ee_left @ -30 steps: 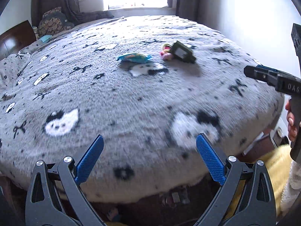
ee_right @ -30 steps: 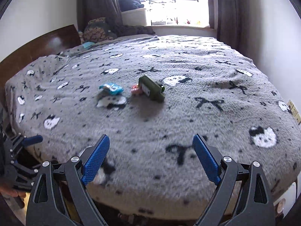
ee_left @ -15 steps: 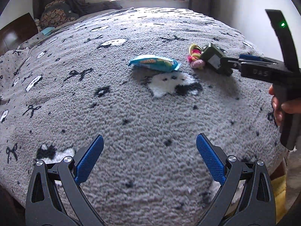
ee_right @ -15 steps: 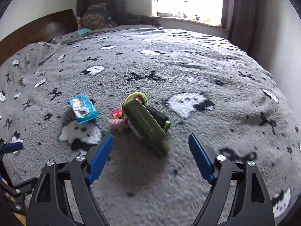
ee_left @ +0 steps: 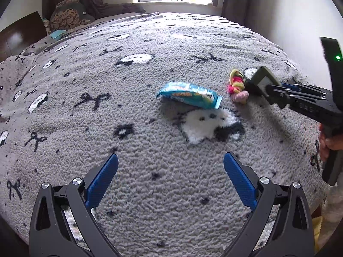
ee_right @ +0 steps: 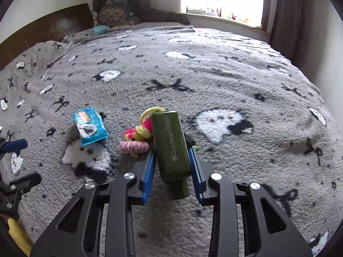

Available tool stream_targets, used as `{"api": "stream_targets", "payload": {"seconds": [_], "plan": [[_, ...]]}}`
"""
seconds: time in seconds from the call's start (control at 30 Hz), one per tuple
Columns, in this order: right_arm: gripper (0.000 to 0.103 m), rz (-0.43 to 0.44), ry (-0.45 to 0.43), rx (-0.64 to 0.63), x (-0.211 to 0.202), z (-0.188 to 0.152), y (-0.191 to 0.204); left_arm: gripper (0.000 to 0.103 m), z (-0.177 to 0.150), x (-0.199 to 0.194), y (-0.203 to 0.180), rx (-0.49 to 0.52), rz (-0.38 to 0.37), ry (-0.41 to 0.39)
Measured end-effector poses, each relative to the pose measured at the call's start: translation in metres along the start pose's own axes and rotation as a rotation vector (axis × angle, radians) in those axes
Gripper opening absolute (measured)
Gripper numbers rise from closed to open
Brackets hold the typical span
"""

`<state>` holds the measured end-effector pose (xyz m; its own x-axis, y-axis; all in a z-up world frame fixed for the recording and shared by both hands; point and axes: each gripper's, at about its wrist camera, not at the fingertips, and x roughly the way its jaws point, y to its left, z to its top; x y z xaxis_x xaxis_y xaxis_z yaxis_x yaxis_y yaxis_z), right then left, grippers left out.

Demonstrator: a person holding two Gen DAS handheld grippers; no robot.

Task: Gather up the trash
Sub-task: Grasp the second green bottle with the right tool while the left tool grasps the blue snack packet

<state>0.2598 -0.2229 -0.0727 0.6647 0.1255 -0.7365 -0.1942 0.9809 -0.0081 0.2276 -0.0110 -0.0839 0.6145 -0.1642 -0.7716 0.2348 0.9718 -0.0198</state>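
A dark green bottle [ee_right: 171, 145] lies on the grey patterned blanket [ee_right: 235, 81], and my right gripper [ee_right: 172, 152] is closed around its lower body, blue pads on both sides. It also shows in the left wrist view [ee_left: 262, 81], with the right gripper [ee_left: 276, 91] on it. A blue snack wrapper [ee_left: 189, 95] lies ahead of my left gripper [ee_left: 170, 167], which is open and empty above the blanket [ee_left: 85, 75]. The wrapper also shows in the right wrist view [ee_right: 89, 128]. Pink and yellow hair ties [ee_right: 137, 138] lie against the bottle's left side.
A dark cushion [ee_left: 70, 15] and a small teal item [ee_left: 57, 34] sit at the head of the bed by the wooden headboard [ee_right: 42, 32]. Curtains [ee_right: 280, 6] and a bright window stand beyond the bed. The hair ties show in the left wrist view [ee_left: 236, 85].
My right gripper moved forward onto the green bottle and closed on it. My left gripper moved forward over the bed toward the blue wrapper and stayed open.
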Motion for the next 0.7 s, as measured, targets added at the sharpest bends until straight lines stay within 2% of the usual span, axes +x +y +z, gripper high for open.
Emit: {"api": "stream_targets", "payload": {"seconds": [0.13,0.27,0.6,0.7], "plan": [[0.029,-0.017,-0.048,0.013,-0.032,0.004,-0.013,0.094,0.011,0.004,-0.005,0.004,-0.008,-0.017],[0.029,-0.013,-0.058,0.009,-0.052,-0.002,-0.018,0.094,0.024,0.012,-0.013,0.027,0.0,-0.026],[0.029,0.087,-0.081,-0.013,-0.083,-0.054,-0.007,0.094,0.073,0.041,-0.024,0.013,0.016,-0.028],[0.029,0.097,-0.085,-0.009,-0.083,-0.062,-0.005,0.094,0.082,0.058,-0.024,0.004,0.058,0.0]]}}
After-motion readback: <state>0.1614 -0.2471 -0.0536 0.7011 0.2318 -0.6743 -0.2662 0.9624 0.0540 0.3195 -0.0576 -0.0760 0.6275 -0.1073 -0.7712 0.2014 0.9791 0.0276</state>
